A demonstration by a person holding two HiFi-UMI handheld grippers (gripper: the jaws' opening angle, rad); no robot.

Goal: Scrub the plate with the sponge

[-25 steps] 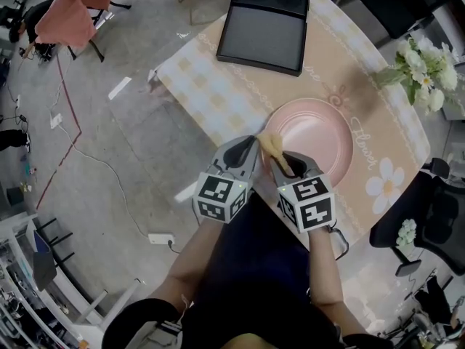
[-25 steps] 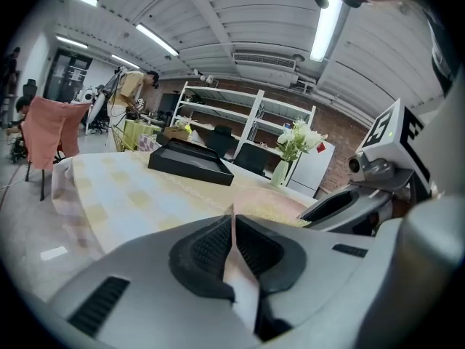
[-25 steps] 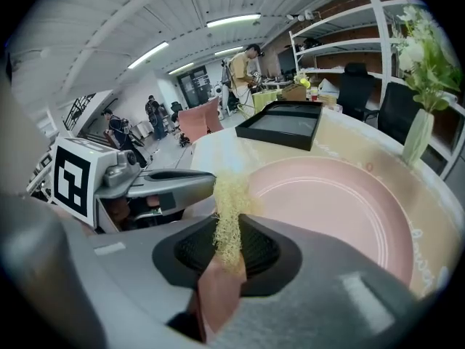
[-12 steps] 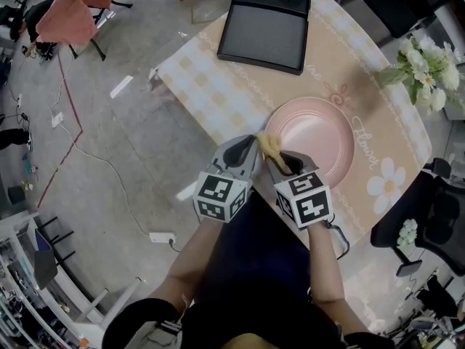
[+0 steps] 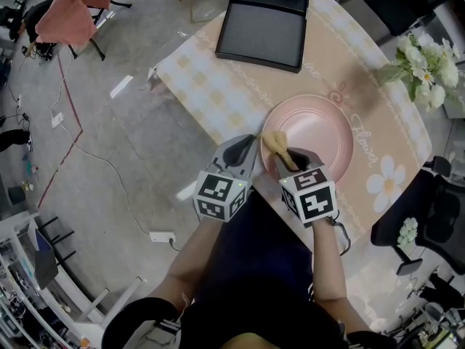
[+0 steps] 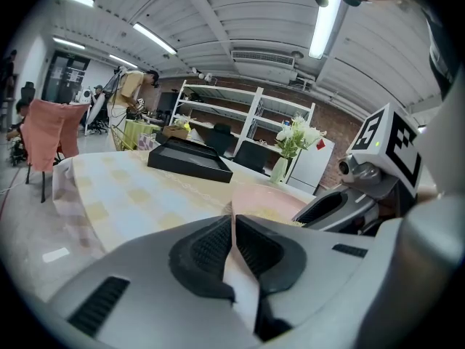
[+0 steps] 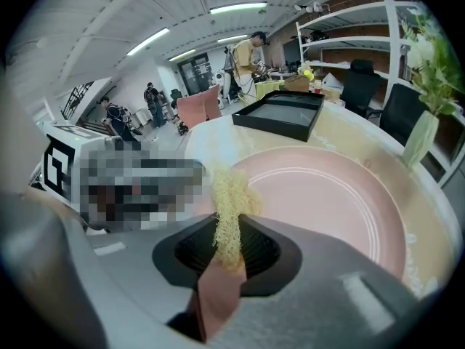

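Observation:
A round pink plate (image 5: 320, 133) lies on the table's near side, also seen in the right gripper view (image 7: 327, 202) and the left gripper view (image 6: 265, 201). My right gripper (image 5: 280, 151) is shut on a yellow fibrous sponge (image 5: 274, 142), which rests on the plate's near-left part. The sponge (image 7: 229, 209) sticks up out of the closed jaws of the right gripper (image 7: 229, 249). My left gripper (image 5: 251, 145) sits at the plate's left rim. Its jaws (image 6: 234, 238) are shut, with a thin pale edge pinched between the pads that looks like the plate's rim.
A black tray (image 5: 263, 24) lies at the far end of the table (image 5: 218, 93) with its checked beige cloth. White flowers (image 5: 421, 67) stand at the right edge. A black chair (image 5: 436, 217) is at the right. A chair draped in pink cloth (image 5: 73, 13) and cables are on the floor at left.
My right gripper has shifted slightly right and farther onto the plate, carrying the sponge with it. The left gripper has stayed in place.

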